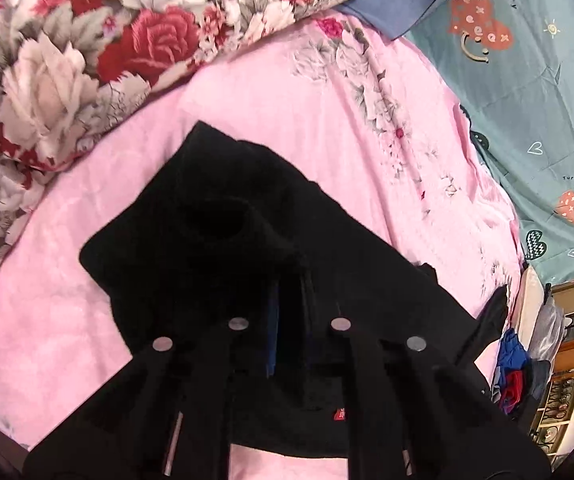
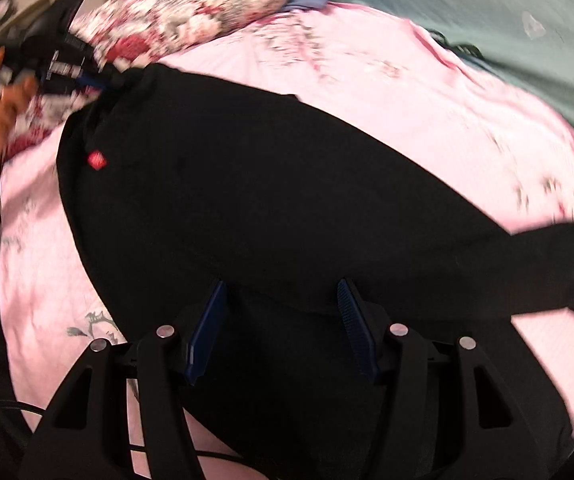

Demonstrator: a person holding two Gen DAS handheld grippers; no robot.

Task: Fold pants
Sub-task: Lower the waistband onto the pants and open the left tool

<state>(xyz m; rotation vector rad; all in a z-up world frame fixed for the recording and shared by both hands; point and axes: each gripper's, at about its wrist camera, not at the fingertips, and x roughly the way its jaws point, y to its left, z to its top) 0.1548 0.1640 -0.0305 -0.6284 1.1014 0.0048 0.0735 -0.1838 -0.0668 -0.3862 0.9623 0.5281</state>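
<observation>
Gripping black cloth near the waistband, my left gripper [image 1: 287, 312] has its jaws pressed together on a bunch of the pants [image 1: 223, 240]; the fabric rides up between the fingers and a blue pad edge barely shows through. My right gripper [image 2: 283, 328] hovers just over the middle of the pants [image 2: 287, 200], jaws spread, blue pads [image 2: 207, 336] apart with nothing pinched between them.

Step in hand, as I judge it: an early fold. Pants lie stretched along the pink sheet [image 2: 367, 92], waist end at the left of the right wrist view, the cuff end trailing to the right. One end caught; the other claw has yet to take hold.

Next move calls for, I think: the right claw dropping onto the cloth, closing on an edge, then both hands carrying cloth over together so the halves meet squarely. Soft dark fabric; edges hard to read.

Count, near to far:
- grippers: two
- pants: one pair, one red tag [image 2: 97, 160]
- pink sheet: one
- floral quilt [image 1: 67, 60]: one, bunched beyond the pants
- teal sheet [image 1: 535, 88] with hearts: one, far side
- person's hand [image 2: 3, 112]: one, blurred, at the far left edge
</observation>
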